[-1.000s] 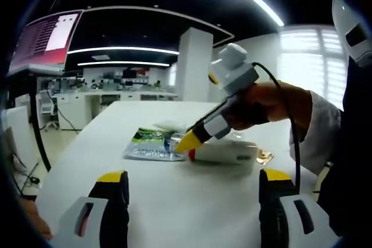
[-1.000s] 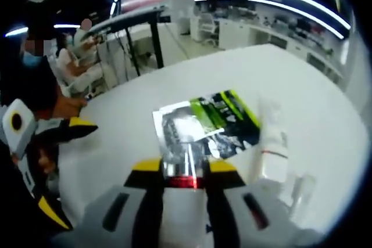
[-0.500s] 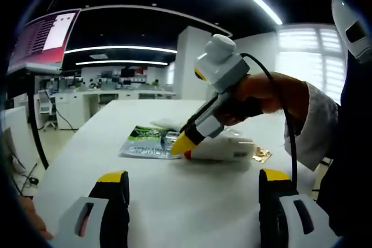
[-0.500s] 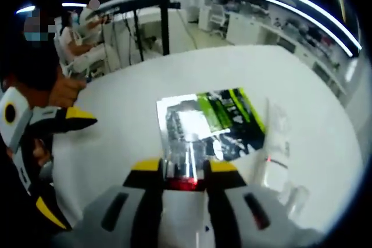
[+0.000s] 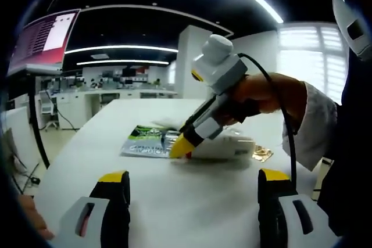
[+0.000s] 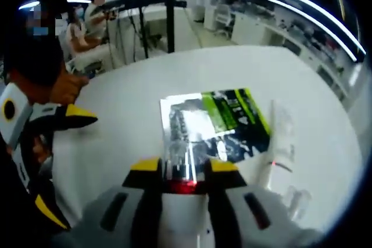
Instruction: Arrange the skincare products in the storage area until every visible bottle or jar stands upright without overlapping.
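Two tubes (image 6: 185, 169) (image 6: 283, 158), one sachet (image 6: 218, 123)

From the left gripper view we look low and level across the white bench (image 5: 174, 201), with the right gripper (image 5: 179, 149) coming in from 2 o'clock. From the right gripper view we look steeply down, close on the green sachet (image 6: 226, 117), the left gripper (image 6: 87, 120) at 9 o'clock. We see the sachet and bench in both.
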